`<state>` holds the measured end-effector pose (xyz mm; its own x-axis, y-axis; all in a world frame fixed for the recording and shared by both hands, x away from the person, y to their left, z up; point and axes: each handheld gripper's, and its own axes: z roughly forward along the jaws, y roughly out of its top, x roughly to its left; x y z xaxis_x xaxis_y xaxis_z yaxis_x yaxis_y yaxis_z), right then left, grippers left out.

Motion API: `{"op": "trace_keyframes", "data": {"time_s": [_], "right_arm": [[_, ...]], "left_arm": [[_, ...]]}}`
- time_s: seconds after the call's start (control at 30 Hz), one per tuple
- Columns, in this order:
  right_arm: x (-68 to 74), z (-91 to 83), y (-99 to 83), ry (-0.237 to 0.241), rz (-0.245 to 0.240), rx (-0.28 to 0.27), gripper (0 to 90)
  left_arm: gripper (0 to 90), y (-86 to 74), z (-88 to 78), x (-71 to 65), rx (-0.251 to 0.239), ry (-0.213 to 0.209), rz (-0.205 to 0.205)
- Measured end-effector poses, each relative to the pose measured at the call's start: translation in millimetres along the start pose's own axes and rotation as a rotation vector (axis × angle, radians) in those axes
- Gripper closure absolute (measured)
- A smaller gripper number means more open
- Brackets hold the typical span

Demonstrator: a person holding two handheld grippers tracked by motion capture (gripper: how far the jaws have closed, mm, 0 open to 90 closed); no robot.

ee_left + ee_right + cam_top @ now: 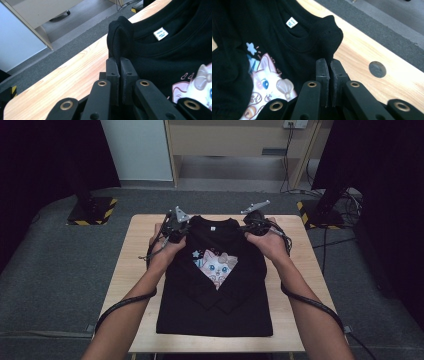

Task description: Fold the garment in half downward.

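Beside right hand-held gripper (329,65): round table hole (377,69).

Overhead forward-down, two close tool cameras, shared sweatshirt (215,270)

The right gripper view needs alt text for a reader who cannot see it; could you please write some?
The right gripper's two black fingers are shut on a pinched fold of a black sweatshirt near its collar. The sweatshirt lies on a light wooden table, showing a white neck label and a pink cat print.

Bare table (135,270) flanks the sweatshirt (215,305); seemingly nothing blocks either side.
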<state>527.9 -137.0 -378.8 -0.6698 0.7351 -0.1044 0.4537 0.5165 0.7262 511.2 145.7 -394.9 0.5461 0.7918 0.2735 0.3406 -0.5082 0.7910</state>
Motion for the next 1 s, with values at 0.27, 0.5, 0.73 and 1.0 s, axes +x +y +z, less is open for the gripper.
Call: {"op": "trace_keyframes", "data": {"time_s": [0.27,0.5,0.73,1.0], "right_arm": [[6.3,8.2,-3.4,0.025,-0.013,0.000,86.8],[9.8,6.3,-4.0,0.024,-0.016,-0.005,86.8],[11.3,-4.4,-10.0,-0.002,-0.009,-0.015,86.8],[13.6,-19.4,-14.6,-0.019,-0.011,-0.029,86.8]], "left_arm": [[87.3,-5.9,-1.4,-5.0,0.010,0.002,0.001],[87.3,-13.9,-5.8,-3.9,0.017,0.014,-0.007],[87.3,-19.6,-15.7,-7.5,0.010,0.020,0.002],[87.3,-17.0,-28.1,-11.0,-0.014,0.021,0.021]]}}
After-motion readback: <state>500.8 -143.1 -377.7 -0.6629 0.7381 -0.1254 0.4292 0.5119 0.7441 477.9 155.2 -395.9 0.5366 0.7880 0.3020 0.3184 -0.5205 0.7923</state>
